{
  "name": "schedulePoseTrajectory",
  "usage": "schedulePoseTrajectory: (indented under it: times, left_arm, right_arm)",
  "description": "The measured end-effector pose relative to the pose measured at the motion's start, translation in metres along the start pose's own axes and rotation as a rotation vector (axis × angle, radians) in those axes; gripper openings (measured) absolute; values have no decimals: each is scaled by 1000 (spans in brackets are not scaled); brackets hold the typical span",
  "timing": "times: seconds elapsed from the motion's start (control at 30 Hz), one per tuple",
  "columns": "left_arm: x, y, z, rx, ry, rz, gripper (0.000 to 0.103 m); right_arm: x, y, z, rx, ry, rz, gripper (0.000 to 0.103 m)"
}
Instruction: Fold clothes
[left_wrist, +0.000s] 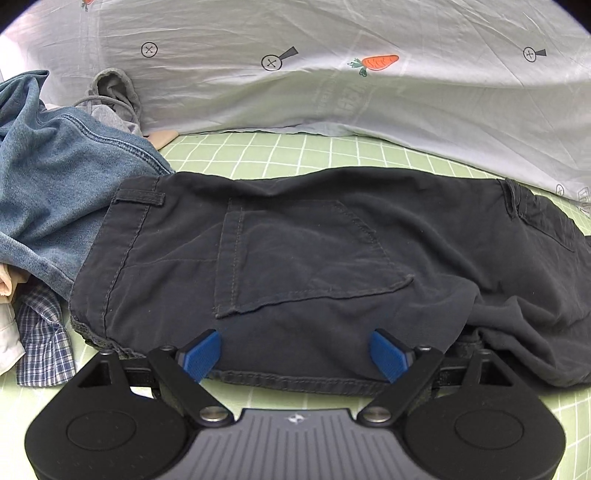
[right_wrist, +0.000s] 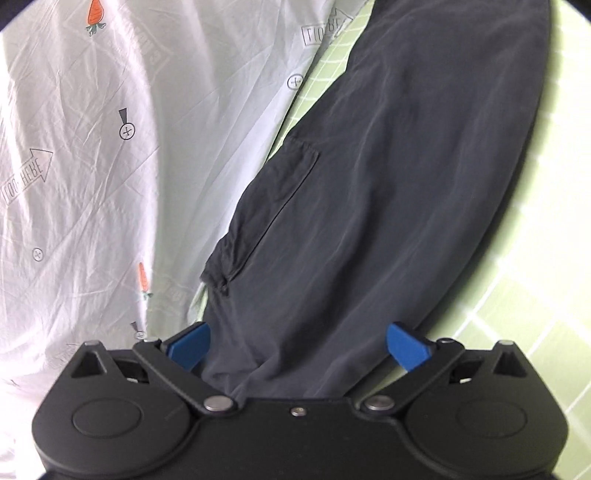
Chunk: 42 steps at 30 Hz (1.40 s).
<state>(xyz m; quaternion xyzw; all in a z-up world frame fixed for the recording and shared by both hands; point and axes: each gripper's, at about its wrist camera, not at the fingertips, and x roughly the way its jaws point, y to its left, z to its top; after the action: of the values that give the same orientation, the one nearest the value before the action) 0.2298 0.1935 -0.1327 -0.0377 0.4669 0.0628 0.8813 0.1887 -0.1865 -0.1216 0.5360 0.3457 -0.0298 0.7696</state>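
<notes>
Nearest, left gripper (left_wrist: 295, 352) and right gripper (right_wrist: 298, 347) — ribbed blue pads spread wide, clamping nothing. Beyond, soft dark trousers (left_wrist: 314, 258) with stitched patch pocket, flat on green checked sheet (left_wrist: 295, 151). Farther — crumpled denim (left_wrist: 55, 177), wrinkled carrot-print cover (left_wrist: 332, 74).

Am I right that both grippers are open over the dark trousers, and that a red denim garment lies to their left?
Not quite: the denim garment is blue, as the left wrist view shows. Both the left gripper and right gripper are indeed open over the dark trousers.
</notes>
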Motion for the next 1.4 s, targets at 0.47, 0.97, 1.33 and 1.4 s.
schedulePoseTrajectory:
  times: [0.47, 0.97, 1.33, 1.4]
  left_arm:
    - [15, 13, -12, 11, -8, -55, 96]
    - [20, 21, -12, -55, 13, -80, 97]
    - [19, 26, -14, -78, 16, -103, 97]
    - [20, 27, -15, -87, 18, -106, 97]
  right_arm:
    - [74, 61, -55, -216, 152, -53, 103]
    - [90, 71, -58, -171, 262, -8, 103]
    - [114, 89, -75, -242, 335, -22, 103]
    - [120, 94, -79, -272, 346, -31, 103]
